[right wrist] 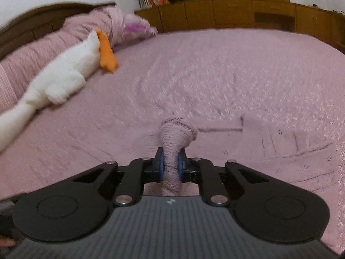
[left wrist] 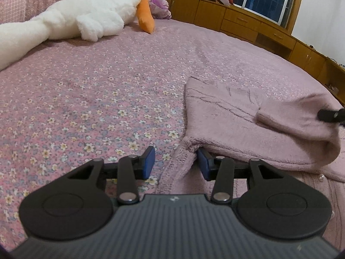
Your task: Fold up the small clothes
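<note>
A small pink knit sweater (left wrist: 226, 118) lies on the floral bedspread (left wrist: 97, 108), partly folded over itself. My left gripper (left wrist: 175, 165) is open, its jaws on either side of a lower edge of the sweater, the right pad tucked under a fold. My right gripper (right wrist: 171, 165) is shut on a sleeve of the sweater (right wrist: 175, 136) and holds it lifted over the garment's body (right wrist: 269, 146). The right gripper's tip also shows at the right edge of the left wrist view (left wrist: 332, 114), pinching the sleeve.
A white plush goose (left wrist: 71, 19) with an orange beak lies along the pillows at the head of the bed; it shows in the right wrist view too (right wrist: 64, 75). Wooden cabinets (left wrist: 248, 21) and a window run along the far side of the bed.
</note>
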A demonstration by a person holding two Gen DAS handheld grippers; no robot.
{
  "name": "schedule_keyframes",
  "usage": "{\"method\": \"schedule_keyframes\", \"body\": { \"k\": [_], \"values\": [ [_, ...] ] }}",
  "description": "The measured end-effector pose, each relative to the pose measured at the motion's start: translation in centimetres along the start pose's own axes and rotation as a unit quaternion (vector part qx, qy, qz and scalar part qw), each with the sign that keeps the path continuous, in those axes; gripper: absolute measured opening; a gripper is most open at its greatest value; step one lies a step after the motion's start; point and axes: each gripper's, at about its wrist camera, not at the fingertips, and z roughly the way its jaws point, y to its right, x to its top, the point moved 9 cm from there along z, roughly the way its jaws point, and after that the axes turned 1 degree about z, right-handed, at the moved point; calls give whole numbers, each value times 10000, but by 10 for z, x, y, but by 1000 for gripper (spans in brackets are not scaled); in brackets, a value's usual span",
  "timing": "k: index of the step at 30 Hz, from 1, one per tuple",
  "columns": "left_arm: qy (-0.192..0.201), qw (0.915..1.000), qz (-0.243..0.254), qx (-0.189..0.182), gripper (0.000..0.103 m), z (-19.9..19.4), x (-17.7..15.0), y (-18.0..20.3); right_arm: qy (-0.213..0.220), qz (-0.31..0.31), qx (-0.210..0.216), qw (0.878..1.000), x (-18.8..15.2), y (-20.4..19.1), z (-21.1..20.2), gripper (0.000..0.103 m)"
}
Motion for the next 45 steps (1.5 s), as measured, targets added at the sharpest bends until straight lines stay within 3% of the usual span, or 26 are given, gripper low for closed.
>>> {"method": "schedule_keyframes", "body": {
  "k": [3, 4, 7, 10, 13, 16, 20, 24, 27, 29, 31, 33, 45],
  "values": [
    [21, 9999, 136, 56, 46, 0, -1, 2, -440, -25, -323, 9985, -18, 17, 24, 19],
    [26, 9998, 184, 67, 46, 0, -1, 3, -525, -15, -401, 9978, -23, 22, 30, 34],
    [27, 9997, 249, 55, 46, 0, -1, 4, -427, 200, -464, 9978, -26, 32, 28, 55],
    [3, 9997, 241, 24, 46, 4, 3, 0, -201, 198, -586, 9979, -18, 30, 12, 57],
    [2, 9998, 204, 12, 46, 3, 3, 0, 181, -115, -676, 9975, -9, 14, -11, 66],
    [6, 9998, 208, 15, 46, 3, 2, 0, 317, -500, -580, 9966, -7, -13, -20, 67],
    [6, 9997, 232, 19, 47, 3, 2, 0, 118, -694, -160, 9974, -12, -46, -6, 67],
    [-8, 9998, 199, -11, 47, 3, 2, -1, -135, -700, -93, 9974, -19, -70, 29, 67],
    [-15, 9998, 170, -46, 47, 3, 3, -2, -469, -538, -206, 9972, -30, -69, 58, 65],
    [-15, 9998, 173, -59, 47, 3, 2, -2, -377, -542, -297, 9974, -33, -65, 65, 50],
    [-10, 9998, 167, -66, 47, 3, 2, -2, -287, -618, -415, 9968, -30, -62, 61, 18],
    [3, 9998, 170, -49, 47, 3, 2, -1, -217, -510, -363, 9978, -26, -56, 54, 10],
    [2, 9997, 226, -5, 47, 5, 1, 0, 782, -41, -538, 9955, 15, -4, -22, 8]
  ]
}}
